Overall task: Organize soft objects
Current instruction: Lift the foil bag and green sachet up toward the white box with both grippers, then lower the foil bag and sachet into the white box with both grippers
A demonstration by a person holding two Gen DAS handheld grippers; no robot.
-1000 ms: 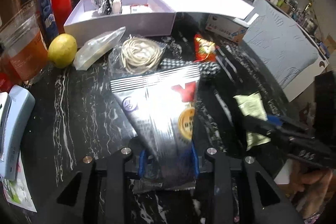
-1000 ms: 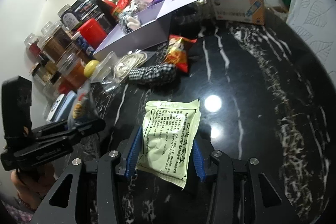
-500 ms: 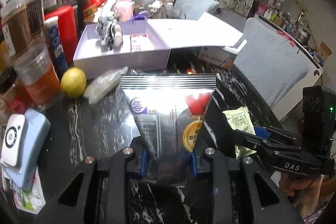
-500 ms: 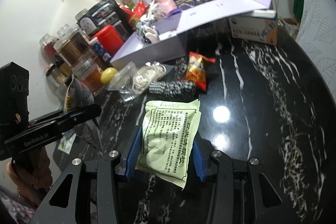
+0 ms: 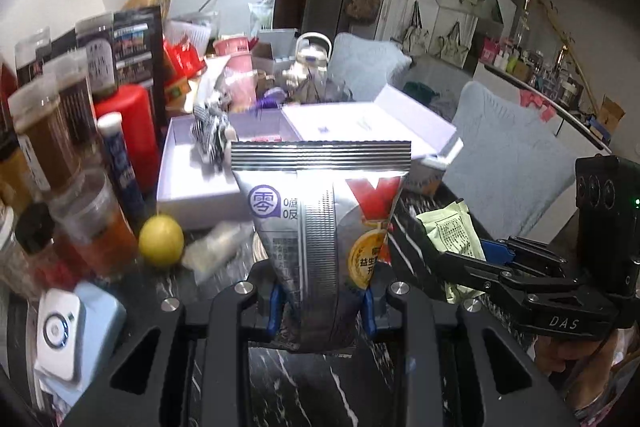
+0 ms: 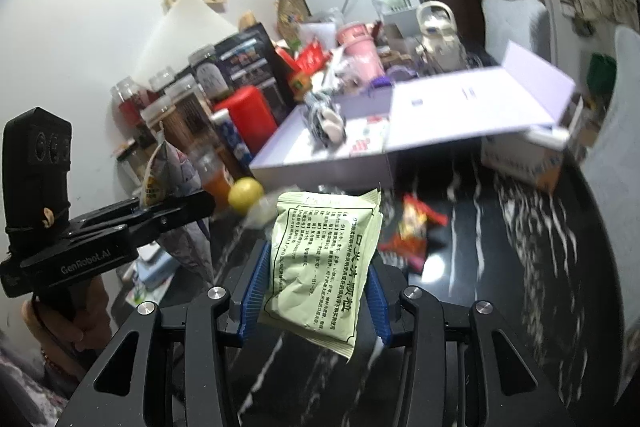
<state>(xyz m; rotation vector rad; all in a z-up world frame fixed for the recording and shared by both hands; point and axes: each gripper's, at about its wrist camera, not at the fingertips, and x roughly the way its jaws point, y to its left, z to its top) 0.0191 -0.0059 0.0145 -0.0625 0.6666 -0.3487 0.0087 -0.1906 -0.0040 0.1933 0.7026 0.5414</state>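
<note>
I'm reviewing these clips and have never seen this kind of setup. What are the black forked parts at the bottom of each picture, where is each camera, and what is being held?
There is no robot here: a person holds a handheld two-finger gripper in each hand, and each gripper carries a wide-angle camera looking along its fingers. The black forks are those fingers.

In the left wrist view, the left gripper is shut on a silver foil snack pouch with a red mark. The right gripper appears at that picture's right edge.

In the right wrist view, the right gripper is shut on a pale green printed sachet.

Below lies a black marble-patterned table, with a yellow lemon, an open pale lilac box, a red-and-orange snack packet and many jars.
</note>
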